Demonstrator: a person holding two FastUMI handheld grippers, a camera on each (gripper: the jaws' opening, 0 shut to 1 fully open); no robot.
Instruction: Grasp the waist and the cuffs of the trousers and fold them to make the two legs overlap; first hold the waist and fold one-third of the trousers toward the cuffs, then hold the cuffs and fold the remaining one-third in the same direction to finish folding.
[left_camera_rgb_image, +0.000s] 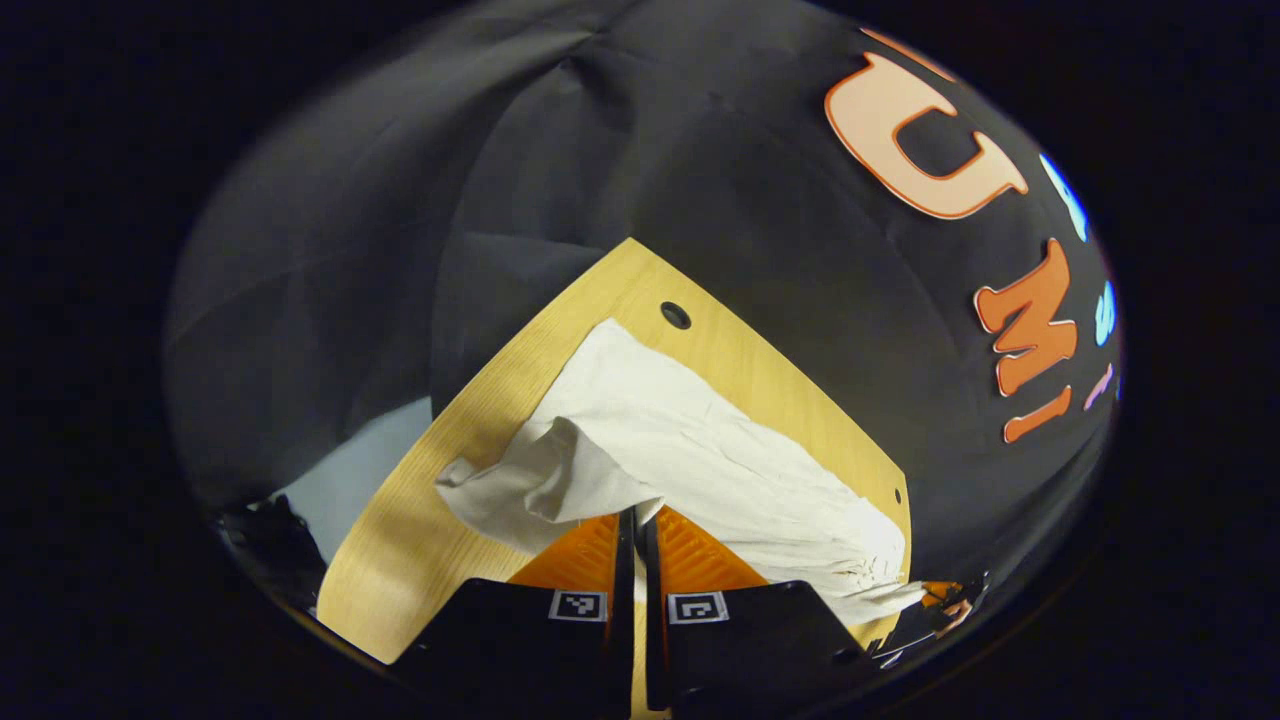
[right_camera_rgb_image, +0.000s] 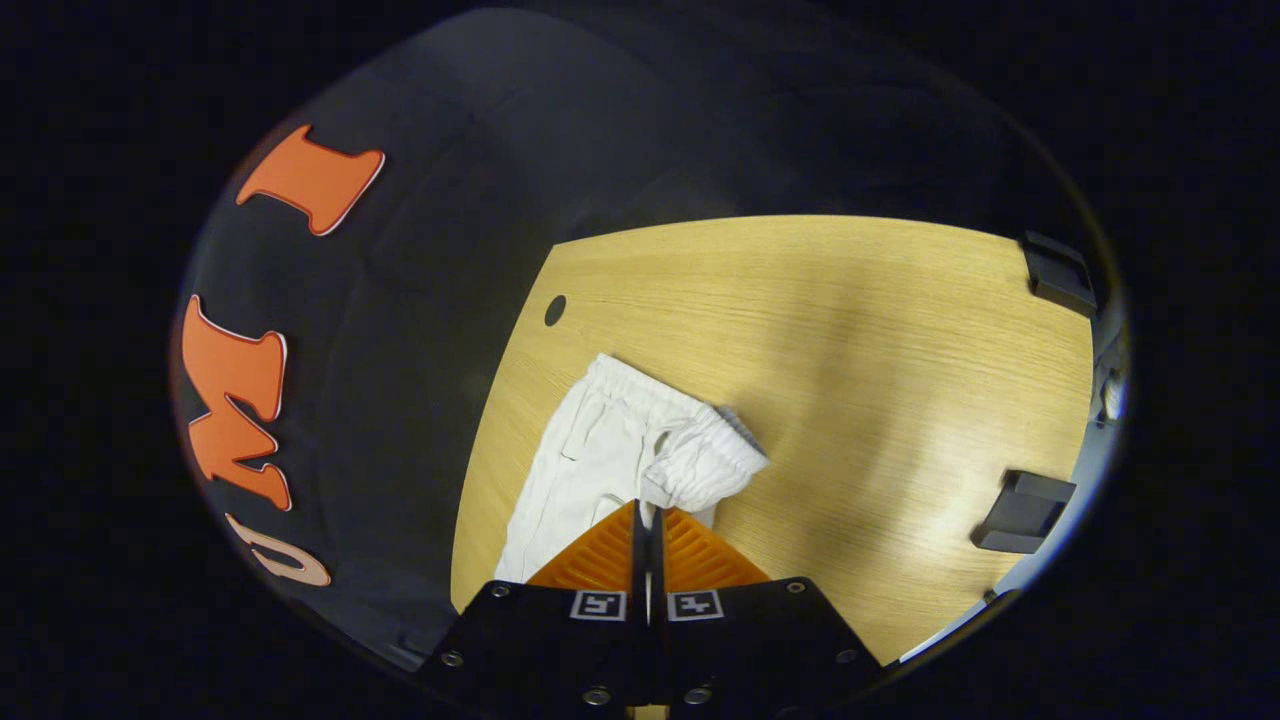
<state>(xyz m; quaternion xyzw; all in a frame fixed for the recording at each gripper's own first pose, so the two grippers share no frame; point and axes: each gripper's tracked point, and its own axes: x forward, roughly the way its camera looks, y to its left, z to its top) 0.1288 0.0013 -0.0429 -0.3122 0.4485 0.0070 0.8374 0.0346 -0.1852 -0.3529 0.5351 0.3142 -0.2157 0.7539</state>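
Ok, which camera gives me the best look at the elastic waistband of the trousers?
The right gripper view: the gathered waistband lies right ahead of the right gripper, its ribbing plain to see, lifted off the table. The left gripper view shows the trousers lengthwise, with the waistband small and bunched at the far end.

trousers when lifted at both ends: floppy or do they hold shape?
Likely floppy: where the left gripper pinches the trousers, the cloth droops and creases. Probably light: the bunched waistband rises at the right gripper with little pull on the rest. The middle would likely sag and drag on the table.
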